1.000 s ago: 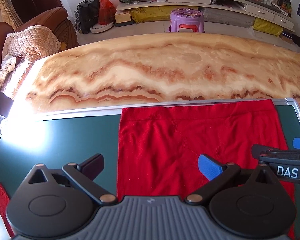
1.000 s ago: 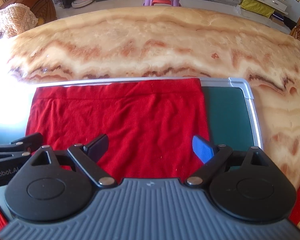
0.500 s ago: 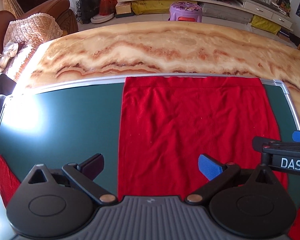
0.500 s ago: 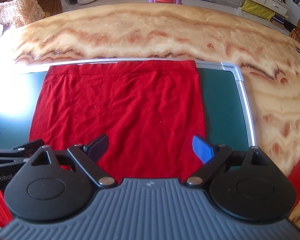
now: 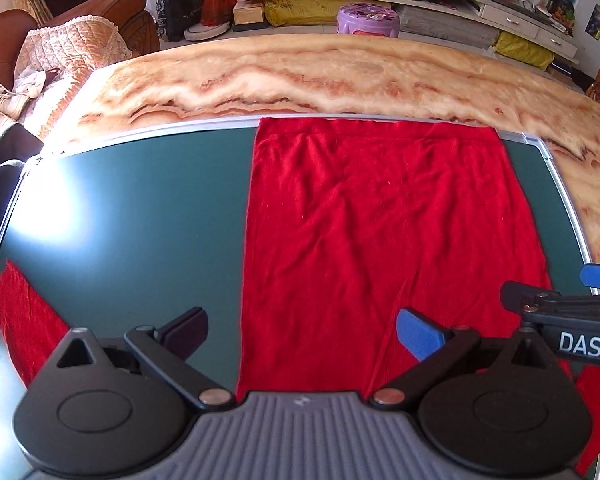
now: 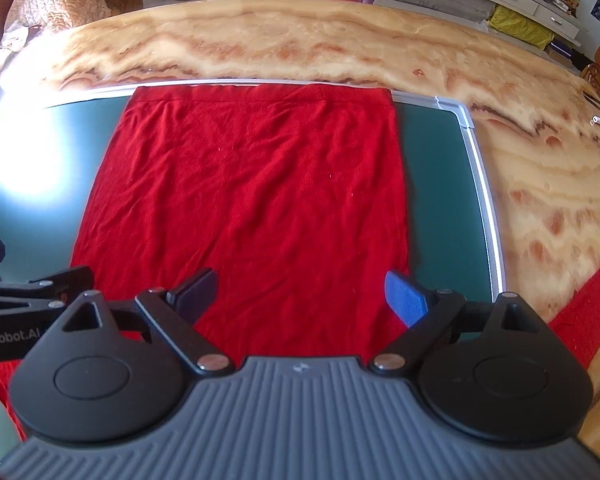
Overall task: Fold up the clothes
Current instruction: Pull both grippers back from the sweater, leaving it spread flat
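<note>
Red garment (image 5: 364, 240) lay flat on the green board (image 5: 140, 220), filling centre to right of the left-wrist frame, top hem at the board's far edge. Left gripper (image 5: 302, 330) had its jaws apart, holding nothing. Right gripper (image 6: 300, 294) likewise spread, empty, over the garment's (image 6: 252, 200) near part. Red sleeve (image 5: 24, 320) at lower left.

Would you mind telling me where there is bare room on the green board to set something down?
Widest bare patch: the green board left of the red garment, up to its silver frame. A narrower strip lies between the garment's right edge and the frame. The near edge is crowded by both open grippers and red cloth.
</note>
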Demonstrator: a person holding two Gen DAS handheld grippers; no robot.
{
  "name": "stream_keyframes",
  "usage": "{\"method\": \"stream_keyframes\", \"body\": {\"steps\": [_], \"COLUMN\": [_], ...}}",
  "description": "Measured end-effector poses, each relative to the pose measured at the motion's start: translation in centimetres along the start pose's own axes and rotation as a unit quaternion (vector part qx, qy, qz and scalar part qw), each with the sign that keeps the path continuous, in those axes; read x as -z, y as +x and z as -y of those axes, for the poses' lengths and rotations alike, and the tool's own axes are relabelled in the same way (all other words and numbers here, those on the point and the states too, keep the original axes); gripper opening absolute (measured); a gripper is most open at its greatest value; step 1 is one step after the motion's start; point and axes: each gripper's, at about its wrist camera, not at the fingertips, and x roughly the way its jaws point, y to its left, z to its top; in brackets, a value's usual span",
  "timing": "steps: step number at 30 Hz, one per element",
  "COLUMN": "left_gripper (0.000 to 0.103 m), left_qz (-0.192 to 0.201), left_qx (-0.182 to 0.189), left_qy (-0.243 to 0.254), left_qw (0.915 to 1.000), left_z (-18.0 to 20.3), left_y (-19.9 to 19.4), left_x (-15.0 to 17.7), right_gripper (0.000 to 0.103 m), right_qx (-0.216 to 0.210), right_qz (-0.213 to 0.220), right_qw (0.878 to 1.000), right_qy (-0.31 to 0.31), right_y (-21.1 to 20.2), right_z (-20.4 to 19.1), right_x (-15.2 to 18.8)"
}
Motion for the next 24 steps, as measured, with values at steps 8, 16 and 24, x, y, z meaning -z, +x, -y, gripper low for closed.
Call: {"method": "stream_keyframes", "body": {"steps": [8,16,24], "left_gripper": [0.103,0.103,0.103], "left_qz": [0.001,0.01,0.019], "left_qx": [0.004,0.005,0.001], "left_qy": [-0.009,-0.018,-0.014], "left_qw": [0.9999,0.9998,0.9997], "left_z": [-0.5,-1.3,-1.3], "left_y": [-1.8,-4.5,-7.0], "left_x": [3.0,5.5,8.1], "right_gripper": [0.098,0.098,0.098], "right_qx": [-0.003,-0.006,-0.01], "right_qz": [0.0,0.004,0.013], "right_qw": [1.0,1.0,1.0], "right_qy": [-0.004,-0.013,-0.01], "right_y": [-1.9,-4.1,-6.5], "right_z": [-0.4,-1.2,-1.3], "right_x": [2.7,5.8,8.1]}}
